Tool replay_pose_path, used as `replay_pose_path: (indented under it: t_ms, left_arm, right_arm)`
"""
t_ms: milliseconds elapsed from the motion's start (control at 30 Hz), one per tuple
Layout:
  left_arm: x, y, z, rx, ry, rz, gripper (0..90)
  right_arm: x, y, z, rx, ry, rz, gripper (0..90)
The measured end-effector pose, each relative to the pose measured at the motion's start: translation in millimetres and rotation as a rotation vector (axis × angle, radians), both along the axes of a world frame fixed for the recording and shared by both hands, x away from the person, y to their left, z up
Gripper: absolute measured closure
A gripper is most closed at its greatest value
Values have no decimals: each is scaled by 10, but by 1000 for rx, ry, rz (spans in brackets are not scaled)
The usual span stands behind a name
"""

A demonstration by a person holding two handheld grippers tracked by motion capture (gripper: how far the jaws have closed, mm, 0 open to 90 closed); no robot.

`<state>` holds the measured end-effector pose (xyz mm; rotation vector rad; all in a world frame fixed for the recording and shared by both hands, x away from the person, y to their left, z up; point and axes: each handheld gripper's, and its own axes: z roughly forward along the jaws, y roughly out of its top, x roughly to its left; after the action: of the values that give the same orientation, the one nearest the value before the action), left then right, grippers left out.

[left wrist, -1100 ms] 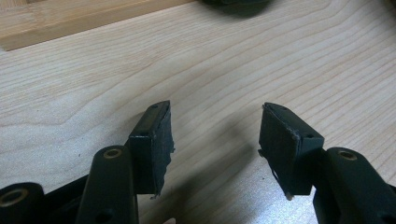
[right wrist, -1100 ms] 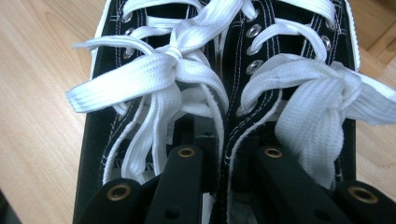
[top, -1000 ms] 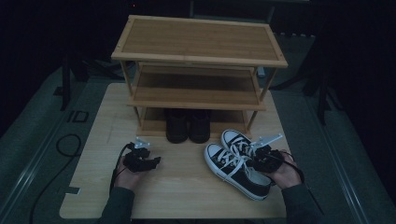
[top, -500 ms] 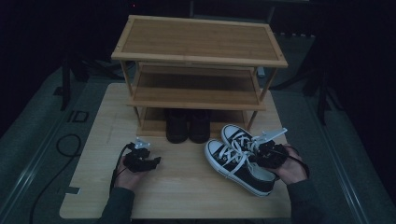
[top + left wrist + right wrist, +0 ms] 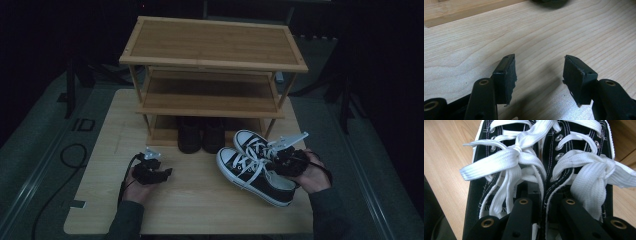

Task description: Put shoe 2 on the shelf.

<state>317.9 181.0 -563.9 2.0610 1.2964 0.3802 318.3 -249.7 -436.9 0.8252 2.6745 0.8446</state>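
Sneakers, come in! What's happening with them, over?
Right gripper shut on sneakers, pinching both inner sides together. Left gripper open over table. Dark shoes fill rack's bottom shelf.

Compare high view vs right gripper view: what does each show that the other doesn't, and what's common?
High view alone: the wooden shoe rack with three shelves, a dark pair of shoes on its bottom shelf, the left gripper resting apart on the table, and the whole right gripper in the hand.

Right gripper view alone: the jaws reach into the two sneaker openings and pinch the adjoining inner sides, plus eyelets and stitching.

Both: the black sneakers with white laces, side by side, on light wood.
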Motion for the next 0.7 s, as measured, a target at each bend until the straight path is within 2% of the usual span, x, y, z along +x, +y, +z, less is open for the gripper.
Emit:
replay_pose_path:
  t_ms: [133, 367, 700]
  left_arm:
    - [0, 0, 0, 0, 0, 0, 444]
    - [0, 1, 2, 3, 1, -3, 442]
    - [0, 1, 1, 1, 1, -3, 442]
  right_arm:
    - [4, 20, 60, 8, -5, 16, 847]
    - [31, 86, 173, -12, -15, 54, 847]
    - [50, 151, 306, -13, -31, 99, 847]
